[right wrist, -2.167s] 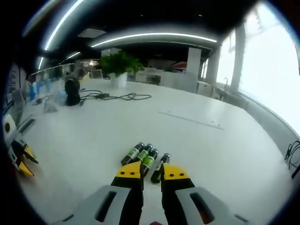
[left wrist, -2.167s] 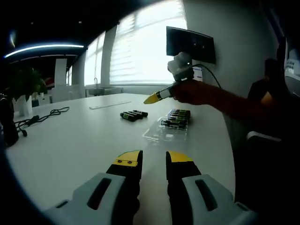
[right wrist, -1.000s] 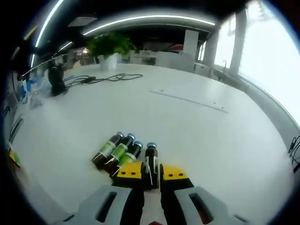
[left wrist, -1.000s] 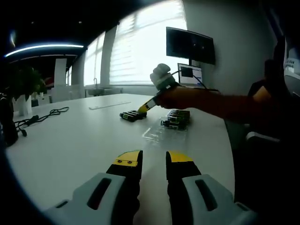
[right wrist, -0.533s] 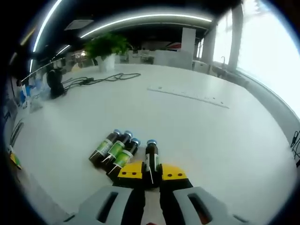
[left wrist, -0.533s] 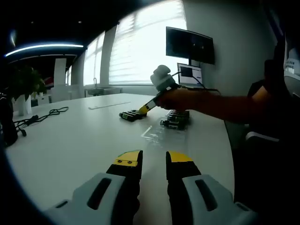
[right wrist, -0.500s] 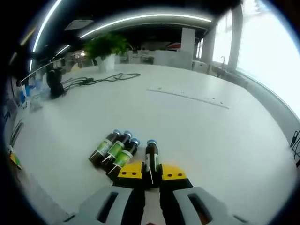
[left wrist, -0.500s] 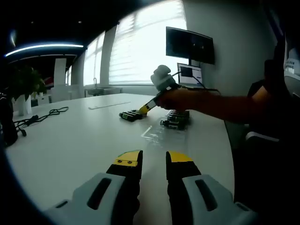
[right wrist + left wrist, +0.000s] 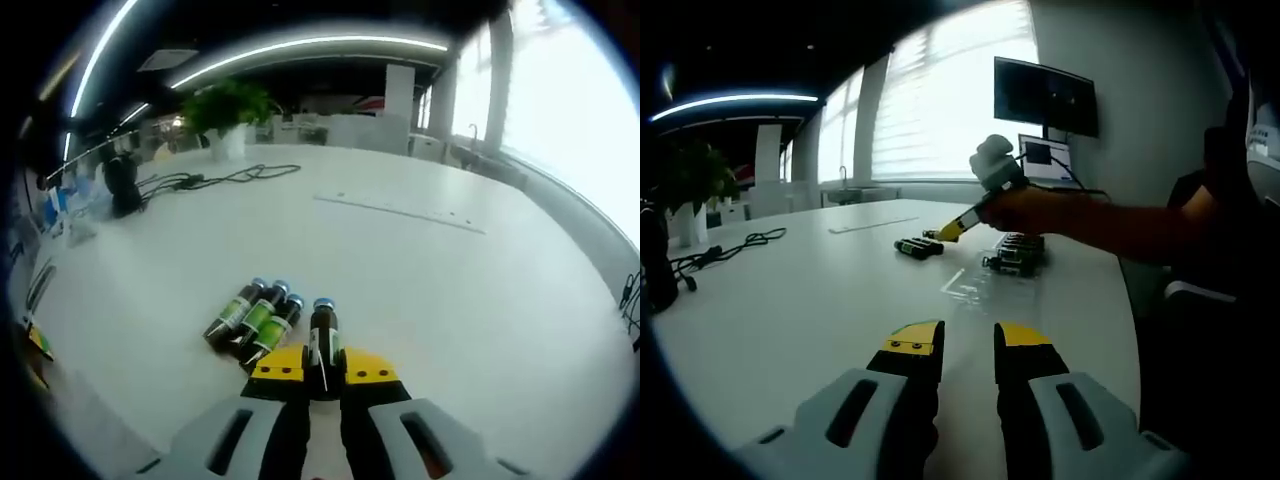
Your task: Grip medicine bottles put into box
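— Dark glass, blue-capped: one medicine bottle (image 9: 321, 338) is sitting clamped between the right gripper (image 9: 322, 367)'s yellow-tipped jaws, over the white table (image 9: 430, 290).

— Others?

— Three green-labelled bottles (image 9: 252, 318) are lying alongside. The left gripper (image 9: 967, 340) is hovering, jaws apart, near the clear plastic box (image 9: 992, 280).

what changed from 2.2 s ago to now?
The right gripper came down to the loose bottles and its jaws shut on one medicine bottle, now lifted slightly away from the three bottles left lying on the table. The left gripper stayed open and idle; the box hasn't moved.
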The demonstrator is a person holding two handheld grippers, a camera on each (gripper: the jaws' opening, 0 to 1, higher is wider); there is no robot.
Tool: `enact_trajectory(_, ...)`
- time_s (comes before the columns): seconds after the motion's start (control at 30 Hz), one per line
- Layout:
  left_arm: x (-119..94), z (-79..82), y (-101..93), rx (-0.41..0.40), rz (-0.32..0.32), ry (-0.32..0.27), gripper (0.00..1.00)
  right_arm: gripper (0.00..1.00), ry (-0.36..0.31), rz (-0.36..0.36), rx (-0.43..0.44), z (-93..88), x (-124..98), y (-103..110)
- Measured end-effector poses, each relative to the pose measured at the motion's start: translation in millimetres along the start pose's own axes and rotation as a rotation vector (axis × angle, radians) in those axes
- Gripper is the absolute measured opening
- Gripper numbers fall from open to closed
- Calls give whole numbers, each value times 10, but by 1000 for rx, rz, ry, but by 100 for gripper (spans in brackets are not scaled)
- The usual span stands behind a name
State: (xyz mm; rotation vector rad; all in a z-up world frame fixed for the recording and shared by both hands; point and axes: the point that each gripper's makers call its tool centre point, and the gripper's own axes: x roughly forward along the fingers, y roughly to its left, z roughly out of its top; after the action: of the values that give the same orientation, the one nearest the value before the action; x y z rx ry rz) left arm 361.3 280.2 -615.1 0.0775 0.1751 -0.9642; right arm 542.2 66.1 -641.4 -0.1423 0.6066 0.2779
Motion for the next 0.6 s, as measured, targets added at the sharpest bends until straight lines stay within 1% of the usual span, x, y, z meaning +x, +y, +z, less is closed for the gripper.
enact_trajectory(0.27, 4, 2, -1, 0, 0, -1, 14, 6, -15, 8, -5, 0, -74, 50)
enact_trajectory(0.4, 5, 2, -3, 1, -1, -1, 14, 6, -25, 17, -4, 22, -151, 109)
enact_trajectory(0.6, 6, 1, -5, 1, -1, -1, 14, 6, -61, 30, -11, 71, -294, 215)
